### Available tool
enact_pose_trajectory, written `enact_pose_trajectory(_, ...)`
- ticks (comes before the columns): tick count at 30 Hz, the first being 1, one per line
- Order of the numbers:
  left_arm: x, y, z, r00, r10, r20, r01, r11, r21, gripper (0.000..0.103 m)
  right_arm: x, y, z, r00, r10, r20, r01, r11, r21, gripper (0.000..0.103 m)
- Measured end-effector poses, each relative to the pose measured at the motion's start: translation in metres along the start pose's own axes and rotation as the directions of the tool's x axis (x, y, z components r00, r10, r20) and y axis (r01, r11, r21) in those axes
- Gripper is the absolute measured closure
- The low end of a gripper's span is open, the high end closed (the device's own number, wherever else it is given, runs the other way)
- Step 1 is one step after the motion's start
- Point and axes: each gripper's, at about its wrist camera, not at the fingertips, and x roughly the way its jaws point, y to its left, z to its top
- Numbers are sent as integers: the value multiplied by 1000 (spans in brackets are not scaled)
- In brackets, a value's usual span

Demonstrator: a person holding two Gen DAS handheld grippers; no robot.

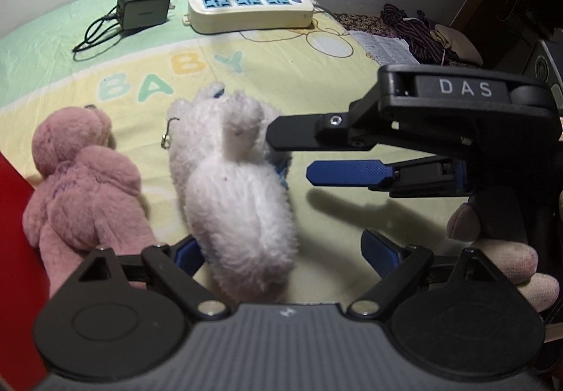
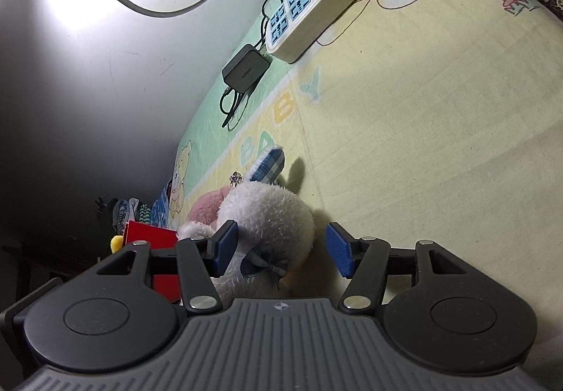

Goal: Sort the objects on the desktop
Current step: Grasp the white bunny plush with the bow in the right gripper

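Observation:
A white plush toy [image 1: 239, 211] lies on the yellow-green "BABY" sheet [image 1: 352, 92], with a pink plush toy [image 1: 81, 187] just to its left. My left gripper [image 1: 283, 250] is open, and the white plush's rear end lies between its blue pads, closer to the left pad. My right gripper [image 1: 290, 155] comes in from the right, open, with its tips at the plush's right side. In the right wrist view the white plush [image 2: 271, 215] with its plaid ear and bow sits between the open right gripper's [image 2: 281, 250] pads. The pink plush [image 2: 207, 206] peeks out behind it.
A cream power strip [image 1: 250, 7] with a grey cable plugged in and a black charger [image 1: 142, 9] with its cord lie at the back near the wall. A red box [image 1: 14, 250] stands at the left edge. Dark clothes [image 1: 415, 28] lie at the back right. A hand [image 1: 510, 267] holds the right gripper.

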Motion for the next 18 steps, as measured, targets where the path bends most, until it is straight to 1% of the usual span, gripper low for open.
enact_pose_trajectory(4,-3,8,2,999,43,9,-43,999,-10,11,3,1,-2,999,31,-22,-31,1000,5,44)
enact_pose_trajectory(7,-12,20,4,996,83,29,-82,996,-36,11,9,7,-3,998,49,-38,-49,999,-17,44)
enact_pose_trajectory(9,-14,26,7,995,95,30,-94,995,-45,11,15,13,-4,998,54,-45,-55,998,-36,44)
enact_pose_trajectory(11,-12,28,8,995,96,27,-95,994,-47,16,25,16,-6,995,73,-68,-76,996,-40,44)
enact_pose_trajectory(13,-10,27,8,994,107,33,-105,993,-50,17,33,18,-7,995,64,-73,-67,997,-39,43)
enact_pose_trajectory(15,-11,29,8,995,90,38,-87,994,-70,18,32,18,-7,996,70,-62,-72,997,-41,44)
enact_pose_trajectory(18,-15,30,6,998,57,37,-54,995,-82,18,30,19,-7,995,71,-73,-75,996,-43,47)
